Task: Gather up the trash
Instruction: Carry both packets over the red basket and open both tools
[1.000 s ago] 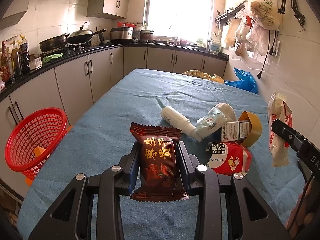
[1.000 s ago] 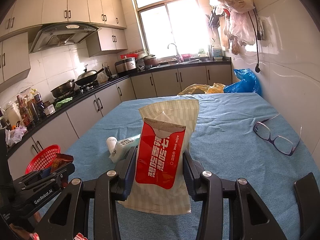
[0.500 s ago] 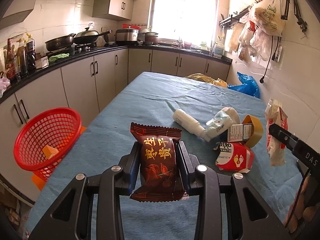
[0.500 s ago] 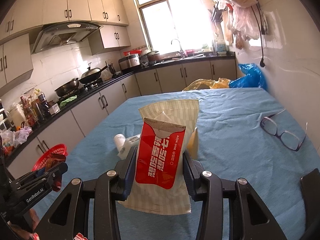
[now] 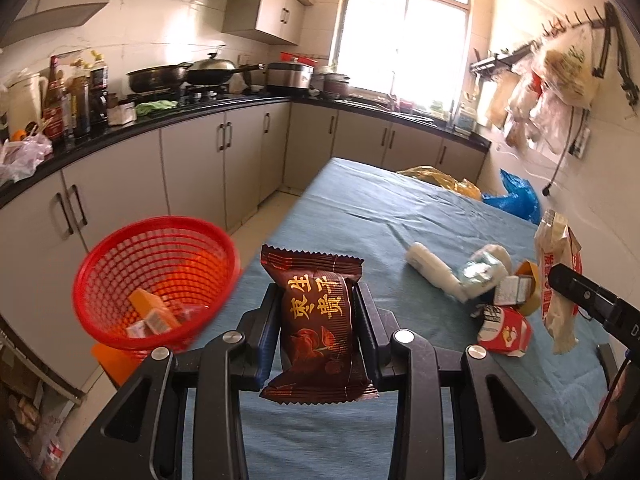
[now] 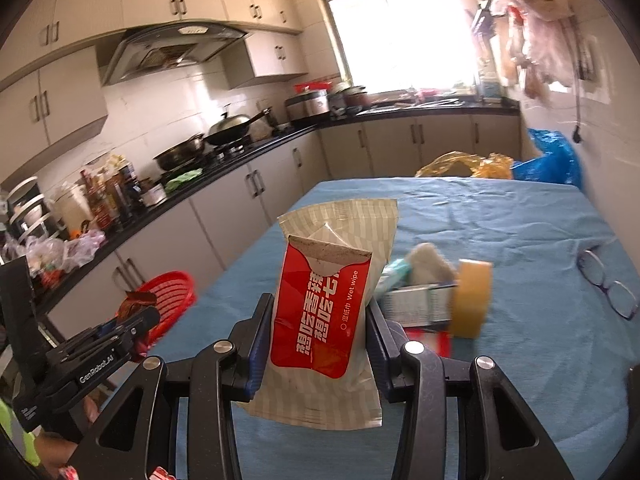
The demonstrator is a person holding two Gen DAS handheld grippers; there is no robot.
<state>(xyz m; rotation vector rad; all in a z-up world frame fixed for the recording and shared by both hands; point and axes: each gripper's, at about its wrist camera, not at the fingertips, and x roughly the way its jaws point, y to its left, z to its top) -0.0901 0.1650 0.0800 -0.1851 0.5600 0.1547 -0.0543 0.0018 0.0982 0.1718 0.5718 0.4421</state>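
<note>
Red basket (image 5: 120, 280) now nearer and larger in left view, left gripper (image 5: 316, 312) grasping one brown snack packet (image 5: 316, 320), right gripper (image 6: 320, 320) grasping one wet-wipe pack (image 6: 320, 312), perhaps five items left on blue tabletop (image 5: 360, 216).

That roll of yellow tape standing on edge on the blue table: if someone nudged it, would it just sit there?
Probably not. The tape roll stands on its round edge, so a sideways nudge would likely tip it flat, and a push along its rim might set it rolling across the tablecloth. It looks like a stiff ring, so it should keep its shape when picked up. The packets beside it may stop it.
</note>
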